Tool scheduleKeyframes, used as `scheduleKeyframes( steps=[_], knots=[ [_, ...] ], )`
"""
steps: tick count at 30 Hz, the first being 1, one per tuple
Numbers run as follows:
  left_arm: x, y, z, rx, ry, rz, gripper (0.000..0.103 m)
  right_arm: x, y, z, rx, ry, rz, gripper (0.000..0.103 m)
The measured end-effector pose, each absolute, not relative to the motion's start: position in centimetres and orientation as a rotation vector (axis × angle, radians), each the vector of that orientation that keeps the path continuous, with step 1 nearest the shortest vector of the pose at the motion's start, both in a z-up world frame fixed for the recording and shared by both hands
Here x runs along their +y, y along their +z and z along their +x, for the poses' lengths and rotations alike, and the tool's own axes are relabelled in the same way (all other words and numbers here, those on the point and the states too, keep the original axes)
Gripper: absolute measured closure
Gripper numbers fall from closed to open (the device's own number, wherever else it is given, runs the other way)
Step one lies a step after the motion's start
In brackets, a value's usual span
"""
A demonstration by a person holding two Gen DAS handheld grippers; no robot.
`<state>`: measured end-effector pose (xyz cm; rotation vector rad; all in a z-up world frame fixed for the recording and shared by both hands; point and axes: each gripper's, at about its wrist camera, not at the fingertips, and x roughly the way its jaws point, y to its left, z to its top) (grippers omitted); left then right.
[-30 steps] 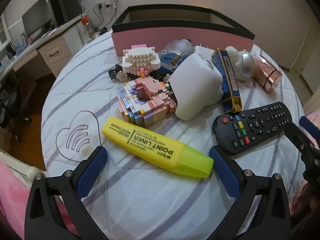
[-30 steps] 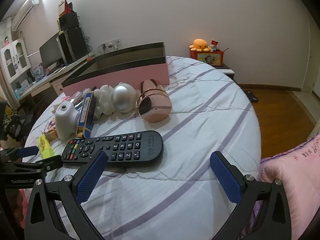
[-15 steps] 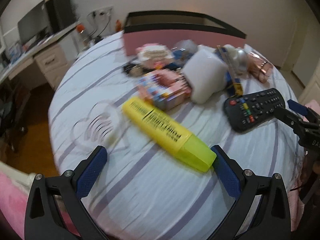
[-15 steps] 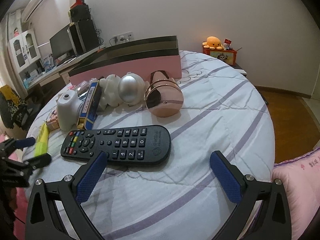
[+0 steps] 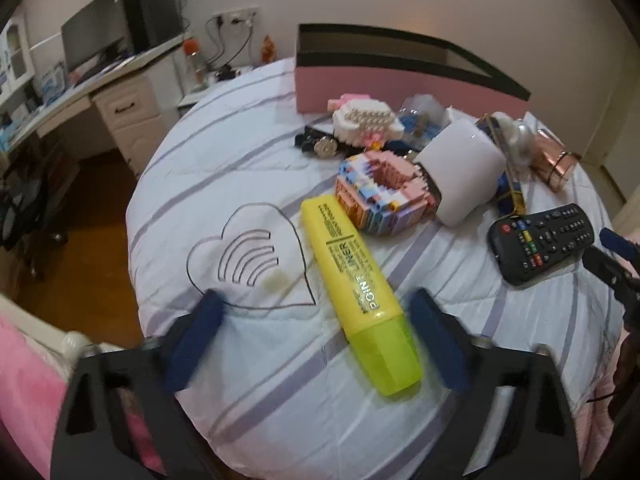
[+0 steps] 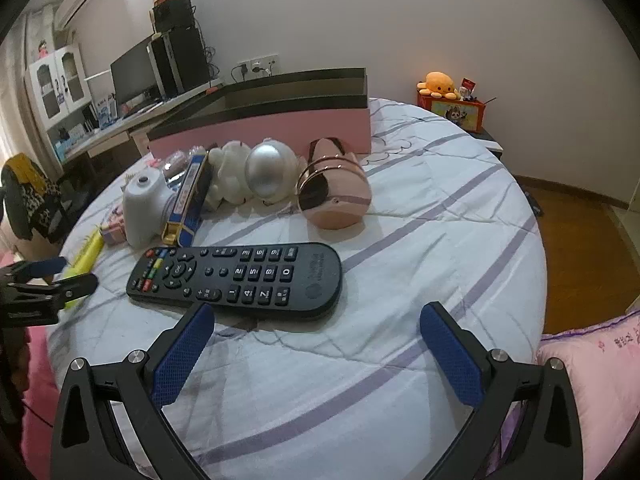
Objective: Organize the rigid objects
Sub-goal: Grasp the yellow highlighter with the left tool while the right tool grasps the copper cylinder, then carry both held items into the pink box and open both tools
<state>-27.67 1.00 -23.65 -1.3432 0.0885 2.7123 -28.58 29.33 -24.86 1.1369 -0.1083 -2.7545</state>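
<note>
Yellow highlighter (image 5: 358, 292): 1 | remote (image 6: 236, 276): 1 | pink box (image 6: 272, 128): 1

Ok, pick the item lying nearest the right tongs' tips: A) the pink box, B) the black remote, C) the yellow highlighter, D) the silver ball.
B: the black remote lies flat on the bedspread just beyond the open right tongs, one tip almost at its near edge.

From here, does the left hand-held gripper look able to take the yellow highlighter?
Probably yes. The left hand-held gripper is closing with the highlighter's green cap end between its jaws, pads not yet pressing. Nothing lies on that end; the brick model only neighbours the far end.
</note>
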Motion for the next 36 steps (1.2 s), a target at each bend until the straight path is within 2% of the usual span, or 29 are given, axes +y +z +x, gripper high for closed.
scheduleKeyframes(
  steps=[2,5,11,13,20,22,24,26,27,28,36],
  knots=[
    [0.3,-23.0,-27.6,0.056,2.703,-1.321,0.065,29.8,-24.4,-28.5,-0.125,-2.766,1.122,0.0],
    [-0.4,-23.0,-28.0,0.036,2.682,-1.317,0.075,30.2,-23.6,-28.5,-0.142,-2.791,1.087,0.0],
    [-1.0,-23.1,-28.7,-0.007,2.657,-1.311,0.075,30.2,-22.4,-30.4,-0.077,-2.81,1.048,0.0],
    [-0.8,-23.1,-29.0,0.006,2.658,-1.303,0.074,29.9,-22.3,-31.4,-0.043,-2.803,1.052,0.007],
    [-1.0,-23.2,-29.2,0.027,2.622,-1.281,0.071,28.7,-22.7,-34.7,0.105,-2.785,1.114,0.01],
    [-0.9,-23.2,-29.0,0.041,2.625,-1.269,0.072,28.7,-22.9,-35.8,0.113,-2.756,1.144,0.027],
    [-0.8,-23.2,-28.8,0.072,2.624,-1.256,0.075,28.8,-23.4,-36.8,0.12,-2.729,1.176,0.034],
    [-1.1,-23.1,-28.9,0.041,2.613,-1.257,0.076,28.7,-24.1,-37.9,0.136,-2.697,1.218,0.035],
    [-1.3,-23.1,-28.9,0.022,2.603,-1.258,0.076,28.7,-24.3,-38.1,0.138,-2.691,1.221,0.043],
    [-1.5,-23.0,-28.9,0.009,2.598,-1.253,0.076,28.7,-24.5,-38.4,0.131,-2.679,1.226,0.055],
    [-1.5,-21.3,-29.0,-0.02,2.58,-1.191,0.077,29.0,-23.6,-37.6,0.052,-2.674,1.196,0.055]
  ],
)
